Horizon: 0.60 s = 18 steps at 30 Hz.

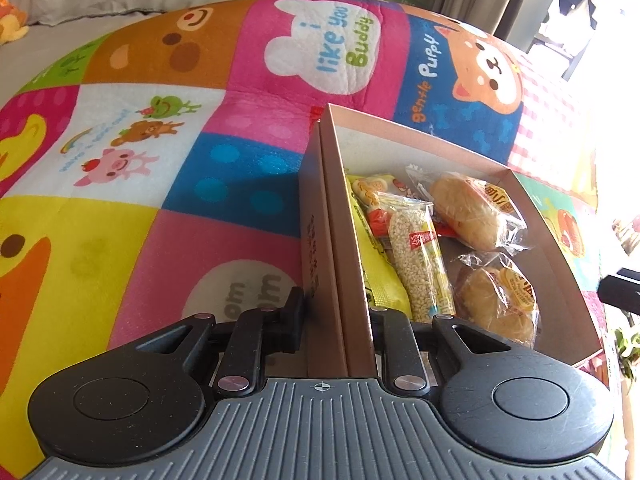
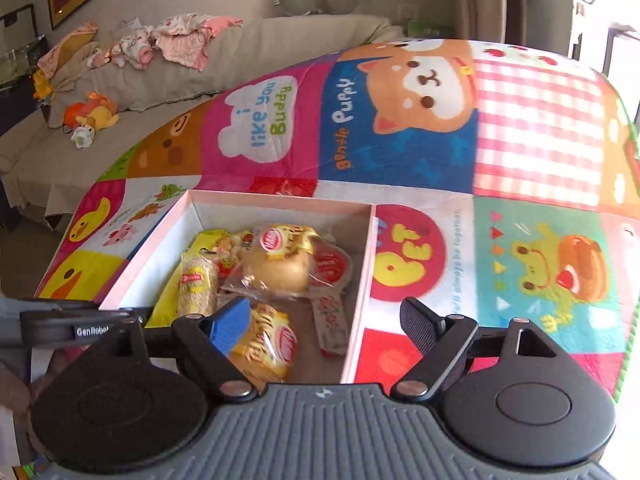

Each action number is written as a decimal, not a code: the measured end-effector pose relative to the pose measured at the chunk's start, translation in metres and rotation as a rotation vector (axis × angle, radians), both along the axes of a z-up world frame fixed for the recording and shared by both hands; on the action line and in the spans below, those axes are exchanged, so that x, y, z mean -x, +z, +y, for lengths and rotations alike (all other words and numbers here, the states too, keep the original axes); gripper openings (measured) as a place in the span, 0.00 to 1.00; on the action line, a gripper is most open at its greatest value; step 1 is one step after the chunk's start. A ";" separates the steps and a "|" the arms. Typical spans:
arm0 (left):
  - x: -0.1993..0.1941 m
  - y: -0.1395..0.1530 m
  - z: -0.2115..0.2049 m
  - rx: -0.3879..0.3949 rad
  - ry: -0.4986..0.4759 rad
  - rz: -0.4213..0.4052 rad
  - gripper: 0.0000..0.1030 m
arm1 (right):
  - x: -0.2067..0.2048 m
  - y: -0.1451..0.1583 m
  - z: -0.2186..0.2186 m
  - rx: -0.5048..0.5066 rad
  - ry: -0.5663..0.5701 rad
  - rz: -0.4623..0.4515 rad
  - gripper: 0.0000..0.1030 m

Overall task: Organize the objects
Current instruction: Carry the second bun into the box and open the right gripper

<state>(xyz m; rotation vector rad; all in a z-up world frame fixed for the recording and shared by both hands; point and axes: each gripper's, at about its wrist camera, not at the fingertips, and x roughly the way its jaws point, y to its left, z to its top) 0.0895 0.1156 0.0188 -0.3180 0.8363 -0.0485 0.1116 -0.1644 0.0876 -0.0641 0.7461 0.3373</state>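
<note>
A: Item one, your left gripper (image 1: pixel 336 320): where does it stand?

B: Clamped on the left wall of the pink box (image 1: pixel 340 248); one finger (image 1: pixel 294 316) outside the wall, the other inside, wall pinched between. In the right wrist view that same gripper shows at 9 o'clock, at the box's left rim.

A: Item two, your right gripper (image 2: pixel 324 326)?

B: Jaws spread wide, nothing between them. The blue-padded finger (image 2: pixel 228 326) hangs over the box interior above a snack; the black finger (image 2: pixel 420 320) sits outside the right wall, over the mat. The right wall of the box (image 2: pixel 360 280) falls between the two.

A: Item three, box contents?

B: Left wrist view: a sesame bar in clear wrap (image 1: pixel 420 260) at centre, a yellow packet (image 1: pixel 380 276) against the wall at its 9 o'clock, a wrapped bun (image 1: pixel 468 216) at 1 o'clock, a second wrapped cake (image 1: pixel 500 304) at 4 o'clock. Right wrist view adds a small red-and-white sachet (image 2: pixel 332 324) flat on the floor near the right wall.

A: Item four, the support?

B: A patchwork cartoon play mat (image 1: pixel 180 160), box resting on it. Beyond, at 11 o'clock in your right view, a beige sofa (image 2: pixel 248 52) bearing baby clothes (image 2: pixel 180 40) and a plush toy (image 2: pixel 92 114)
</note>
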 end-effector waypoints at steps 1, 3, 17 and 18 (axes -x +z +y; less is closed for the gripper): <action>0.000 0.000 -0.001 -0.005 0.001 0.000 0.22 | 0.010 0.000 -0.010 0.008 -0.034 -0.011 0.82; 0.000 0.000 -0.002 -0.014 0.003 0.000 0.21 | 0.030 -0.004 -0.030 0.044 -0.112 -0.032 0.82; 0.001 0.004 -0.016 -0.117 -0.005 0.027 0.16 | 0.091 -0.071 -0.103 0.053 -0.379 -0.017 0.76; 0.000 0.005 -0.017 -0.120 -0.005 0.030 0.16 | 0.091 -0.074 -0.100 0.049 -0.374 -0.010 0.67</action>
